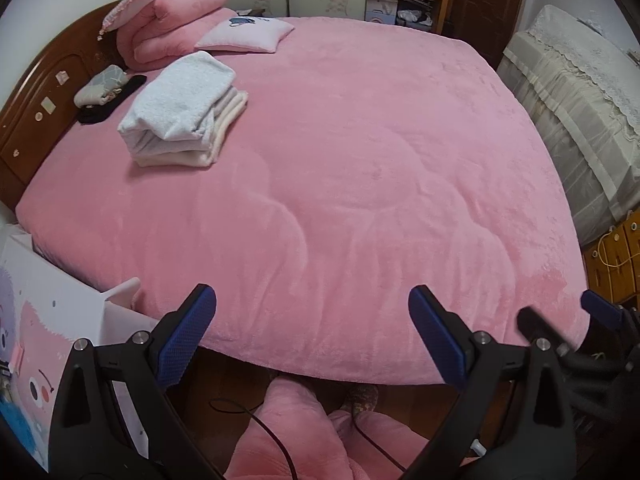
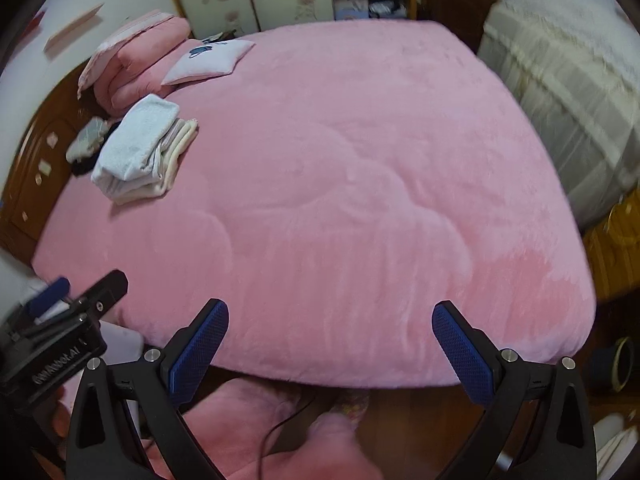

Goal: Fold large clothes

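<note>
A folded stack of white and cream clothes [image 1: 184, 110] [image 2: 140, 152] rests on the pink plush bed cover [image 1: 360, 168] [image 2: 340, 180], toward the headboard side. My left gripper [image 1: 312, 336] hovers open over the bed's near edge, holding nothing. My right gripper [image 2: 330, 346] is also open and empty at the near edge. The right gripper shows at the right border of the left wrist view [image 1: 576, 320]; the left gripper shows at the left border of the right wrist view [image 2: 68, 308]. Both are far from the folded stack.
A folded pink quilt [image 1: 172, 20] and a small white pillow [image 1: 246, 34] lie near the wooden headboard [image 1: 36, 92], with small dark and grey garments [image 1: 106, 90] beside them. A person's pink-clad legs [image 1: 304, 432] stand below. A cloth-covered piece of furniture [image 1: 576, 100] is right, a white printed box [image 1: 36, 336] left.
</note>
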`<act>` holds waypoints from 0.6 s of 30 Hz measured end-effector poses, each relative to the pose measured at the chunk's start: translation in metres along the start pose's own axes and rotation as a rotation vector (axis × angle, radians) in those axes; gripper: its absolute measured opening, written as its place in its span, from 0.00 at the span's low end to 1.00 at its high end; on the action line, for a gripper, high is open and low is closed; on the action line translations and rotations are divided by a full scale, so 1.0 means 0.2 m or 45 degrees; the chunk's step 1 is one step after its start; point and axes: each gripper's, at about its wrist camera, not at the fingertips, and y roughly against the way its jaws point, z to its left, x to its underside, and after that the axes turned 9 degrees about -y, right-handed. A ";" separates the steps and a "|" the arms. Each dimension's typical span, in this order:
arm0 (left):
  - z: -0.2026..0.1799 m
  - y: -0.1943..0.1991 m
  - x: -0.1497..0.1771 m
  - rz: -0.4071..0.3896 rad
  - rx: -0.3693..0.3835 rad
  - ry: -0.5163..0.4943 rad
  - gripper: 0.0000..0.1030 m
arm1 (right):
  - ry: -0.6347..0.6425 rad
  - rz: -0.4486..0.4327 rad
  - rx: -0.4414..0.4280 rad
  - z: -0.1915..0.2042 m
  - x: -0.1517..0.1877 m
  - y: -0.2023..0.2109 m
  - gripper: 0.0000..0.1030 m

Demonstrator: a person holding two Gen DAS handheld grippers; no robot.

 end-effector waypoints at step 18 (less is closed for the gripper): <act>-0.06 -0.15 -0.08 0.080 0.073 -0.057 0.99 | -0.028 0.070 0.026 0.01 -0.15 -0.15 1.00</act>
